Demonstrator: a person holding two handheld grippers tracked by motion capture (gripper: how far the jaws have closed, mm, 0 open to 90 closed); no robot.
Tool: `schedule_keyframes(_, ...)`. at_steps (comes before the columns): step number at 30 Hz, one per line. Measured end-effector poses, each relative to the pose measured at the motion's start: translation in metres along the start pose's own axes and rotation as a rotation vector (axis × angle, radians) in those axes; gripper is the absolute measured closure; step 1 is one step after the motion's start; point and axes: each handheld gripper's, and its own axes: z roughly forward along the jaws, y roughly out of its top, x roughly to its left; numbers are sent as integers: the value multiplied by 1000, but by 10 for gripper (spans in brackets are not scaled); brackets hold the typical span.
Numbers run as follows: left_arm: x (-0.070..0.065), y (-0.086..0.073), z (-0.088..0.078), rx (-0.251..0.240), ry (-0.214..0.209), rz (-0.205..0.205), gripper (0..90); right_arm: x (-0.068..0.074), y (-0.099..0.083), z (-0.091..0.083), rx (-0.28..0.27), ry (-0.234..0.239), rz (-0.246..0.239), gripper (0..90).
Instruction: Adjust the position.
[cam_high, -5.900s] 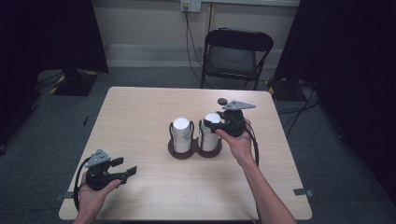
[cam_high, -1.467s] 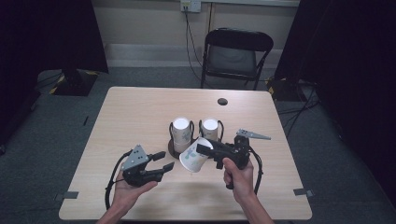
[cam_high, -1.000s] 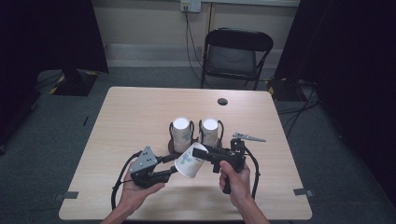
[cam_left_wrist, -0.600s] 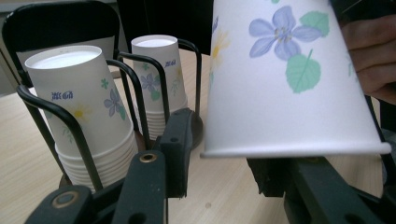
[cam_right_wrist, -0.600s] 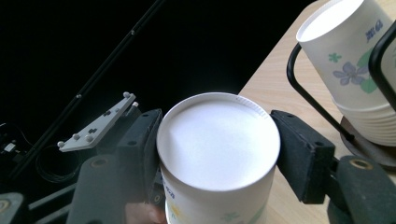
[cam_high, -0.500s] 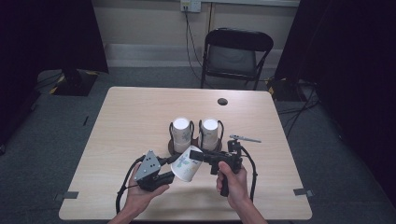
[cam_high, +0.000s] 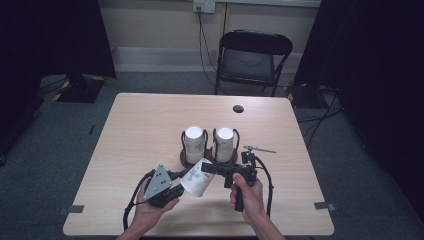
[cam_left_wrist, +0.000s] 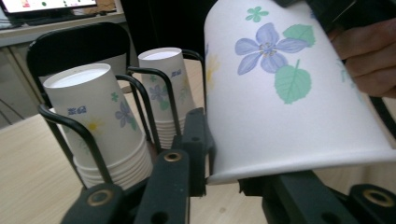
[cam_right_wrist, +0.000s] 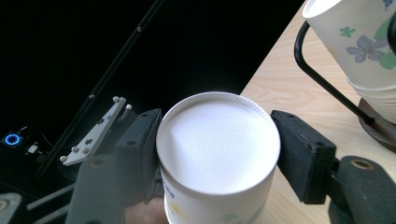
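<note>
Near the front edge of the table, a paper cup hangs tilted between both grippers. The right gripper clamps its base end, jaws pressing both sides. The left gripper has just been closing on the wide rim end, and its jaws now pinch the rim. Behind, two cup stacks stand in a wire holder at the table's middle. Squeezing harder could crush the thin rim, or uneven pulling could tear the cup or make it slip.
</note>
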Motion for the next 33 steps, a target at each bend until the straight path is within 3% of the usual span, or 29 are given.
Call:
schedule_keyframes(9,2,-1,0,3,-28,-2,832,3,-3,1,0,-44,-77,329)
schedule_keyframes(19,5,-2,-1,29,-68,-30,851,2,-3,-4,-16,-68,-112,278)
schedule_keyframes(25,6,-2,1,74,-136,-58,854,0,-2,-8,-23,-75,-132,270)
schedule_keyframes(33,10,-2,1,151,-174,-81,855,0,-1,-12,-18,-100,-172,270)
